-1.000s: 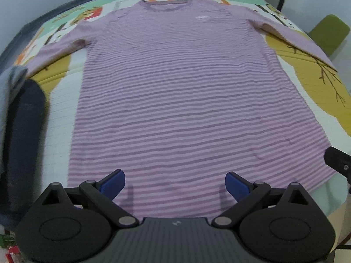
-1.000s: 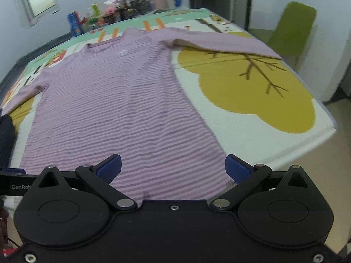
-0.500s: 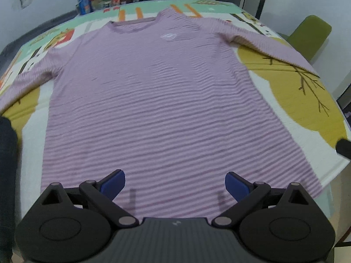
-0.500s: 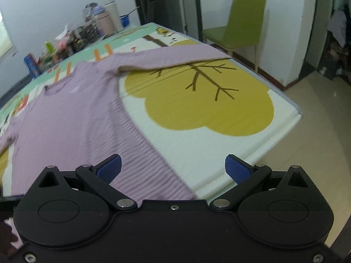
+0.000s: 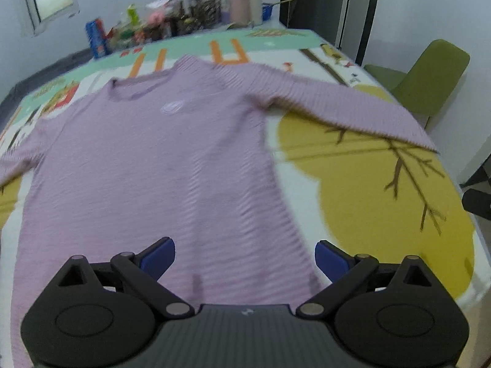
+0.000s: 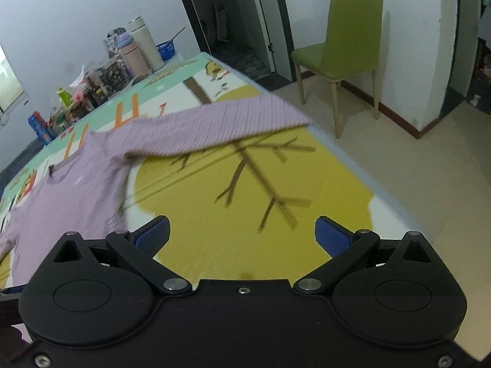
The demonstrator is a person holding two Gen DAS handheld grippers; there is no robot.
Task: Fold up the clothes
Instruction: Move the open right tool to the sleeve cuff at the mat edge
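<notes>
A lilac striped long-sleeved shirt lies spread flat, front up, on a table covered by a printed play mat. Its round neckline points toward the far end of the mat, where bottles and packets are crowded together. One sleeve stretches straight out across the mat's yellow tree picture, toward a green chair standing beyond the mat's edge. No fold shows anywhere in the shirt: body and both sleeves lie opened out, so all of the folding remains to be done.

The left gripper hovers over the shirt's hem, its blue pads wide apart and holding nothing. The right gripper hangs over the yellow tree beside the shirt, likewise wide apart and empty, facing the outstretched sleeve.
</notes>
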